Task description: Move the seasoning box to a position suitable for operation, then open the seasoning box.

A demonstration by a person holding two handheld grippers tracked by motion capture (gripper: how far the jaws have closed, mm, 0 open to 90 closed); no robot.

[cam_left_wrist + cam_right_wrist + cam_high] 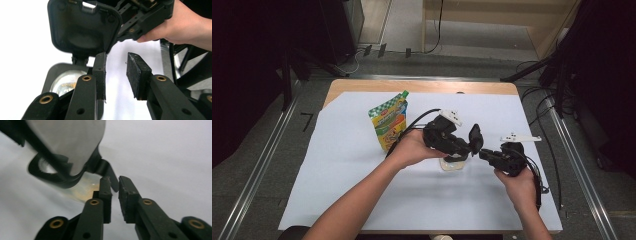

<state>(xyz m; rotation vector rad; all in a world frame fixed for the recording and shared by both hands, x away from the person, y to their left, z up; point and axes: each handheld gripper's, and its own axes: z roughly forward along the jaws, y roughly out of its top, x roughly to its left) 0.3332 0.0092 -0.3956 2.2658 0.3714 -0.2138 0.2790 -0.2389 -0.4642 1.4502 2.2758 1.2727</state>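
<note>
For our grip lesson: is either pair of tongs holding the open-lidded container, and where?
Neither, as far as shown. The left tongs stand open beside the raised black lid; the right tongs show an empty gap next to the lid's tab.

Your left gripper [473, 141] and right gripper [484, 153] are nearly nose to nose over the middle of the white sheet [352, 165], tips just beside each other. Right under the left one's jaws sits a small clear container [452, 164], with a black lid [475, 136] standing upright at the jaw tips. The green and yellow pouch [390, 125] stands behind your left hand [412, 148], near it. Can't tell from up here how wide either set of jaws is.
</note>
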